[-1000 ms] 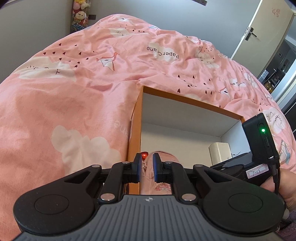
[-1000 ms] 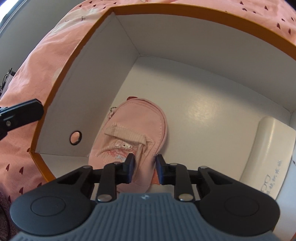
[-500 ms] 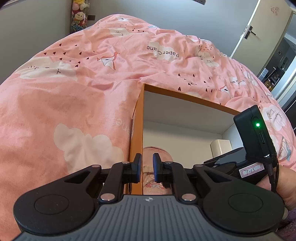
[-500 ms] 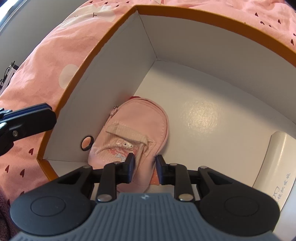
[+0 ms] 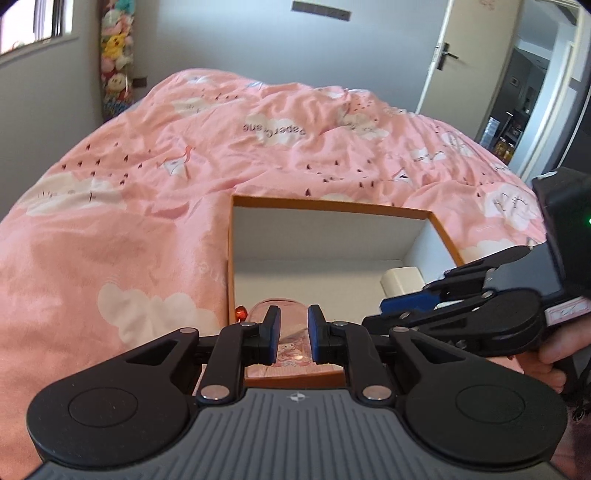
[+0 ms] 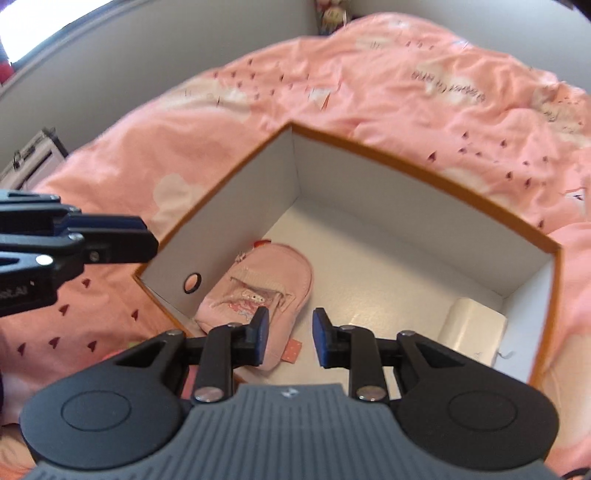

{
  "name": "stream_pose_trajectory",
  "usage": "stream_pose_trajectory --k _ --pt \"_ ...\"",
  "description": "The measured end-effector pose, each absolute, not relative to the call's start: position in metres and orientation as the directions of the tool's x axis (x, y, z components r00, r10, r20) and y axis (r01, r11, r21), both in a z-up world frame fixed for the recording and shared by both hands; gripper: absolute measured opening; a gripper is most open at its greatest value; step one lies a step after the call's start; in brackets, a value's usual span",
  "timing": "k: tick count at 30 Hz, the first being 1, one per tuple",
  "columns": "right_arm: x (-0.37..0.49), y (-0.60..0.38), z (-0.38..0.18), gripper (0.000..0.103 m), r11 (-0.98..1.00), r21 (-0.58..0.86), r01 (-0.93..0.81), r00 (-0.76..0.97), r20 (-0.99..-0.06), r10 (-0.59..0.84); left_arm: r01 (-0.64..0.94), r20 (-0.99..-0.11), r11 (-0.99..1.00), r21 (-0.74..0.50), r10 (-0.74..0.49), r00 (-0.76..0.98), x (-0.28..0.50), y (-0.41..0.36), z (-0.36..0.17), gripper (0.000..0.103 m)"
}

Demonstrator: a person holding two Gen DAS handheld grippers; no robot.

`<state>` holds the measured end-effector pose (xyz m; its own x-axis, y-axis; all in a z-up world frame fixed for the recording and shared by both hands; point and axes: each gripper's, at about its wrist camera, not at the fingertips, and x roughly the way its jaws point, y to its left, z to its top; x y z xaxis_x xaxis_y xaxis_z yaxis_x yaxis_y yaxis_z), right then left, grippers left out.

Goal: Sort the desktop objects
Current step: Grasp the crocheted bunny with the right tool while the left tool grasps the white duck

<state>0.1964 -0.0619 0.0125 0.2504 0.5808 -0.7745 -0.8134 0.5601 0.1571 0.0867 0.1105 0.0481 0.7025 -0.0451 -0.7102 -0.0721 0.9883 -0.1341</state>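
Pink soft fabric pouch (image 6: 258, 295) lies in rigid orange-rimmed box (image 6: 424, 173); left tongs (image 5: 293, 334) opening, right tongs (image 6: 290, 336) open, both empty.

Bedroom, daylit. Pink duvet (image 5: 147, 221) printed with white clouds, small dark hearts and paper cranes, rumpled, filling most of both views. Grey walls (image 5: 221, 40) behind the bed. Window (image 5: 29, 22) at far left, bright, with a pale sill below. Hanging column of plush toys (image 5: 114, 55) in the far left corner, beside the window. Dark rectangular fitting (image 5: 320, 10) high on the far wall. White door (image 5: 469, 62) with a dark handle at far right, standing open onto a dimmer room. Metal-edged case (image 6: 33, 157) at far left in the right view, below a second bright patch of window.
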Motion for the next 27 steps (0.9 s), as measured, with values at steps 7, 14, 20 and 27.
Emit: stream_pose_trajectory --k 7,14,20,27 --pt "0.159 -0.132 0.033 0.036 0.62 0.136 -0.773 0.391 -0.667 0.634 0.036 -0.696 0.996 -0.078 -0.08 0.714 0.055 0.086 0.05 0.018" --pt "0.131 -0.164 0.01 0.04 0.658 0.206 -0.724 0.331 -0.732 0.595 0.17 -0.705 0.983 -0.076 -0.173 0.687 0.036 0.06 0.047 0.04" --pt "0.109 -0.161 -0.035 0.041 0.666 0.267 -0.697 0.185 -0.83 0.527 0.297 -0.753 0.955 0.01 -0.188 0.63 0.046 0.027 0.026 0.059" --pt "0.097 -0.15 -0.059 0.049 0.665 0.255 -0.702 0.115 -0.881 0.459 0.397 -0.808 0.903 0.164 -0.107 0.579 0.057 0.004 -0.007 0.062"
